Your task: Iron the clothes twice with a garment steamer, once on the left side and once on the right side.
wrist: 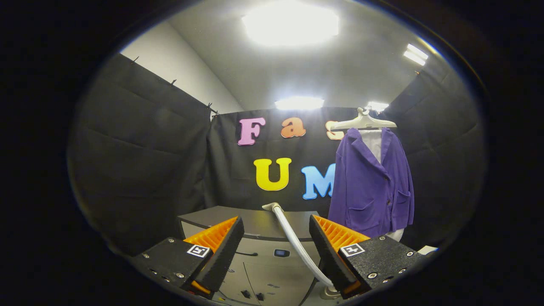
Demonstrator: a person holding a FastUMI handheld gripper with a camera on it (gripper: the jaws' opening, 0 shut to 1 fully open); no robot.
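Observation:
A purple jacket [372,182] hangs over a white garment on a pale hanger [363,122], beyond my fingers and to the right, against the black wall. My gripper [276,231] is open, fingers wide apart, nothing pressed between them. A pale steamer hose [293,238] rises from low beside the right finger, crosses the gap between the fingers and ends in a bent tip just above the grey unit. The steamer head itself I cannot make out.
A grey cabinet-like unit [255,221] with a flat top stands just ahead of and below the fingers, with a small dark panel and a handle on its front. Black cloth walls close the booth on the left, back and right.

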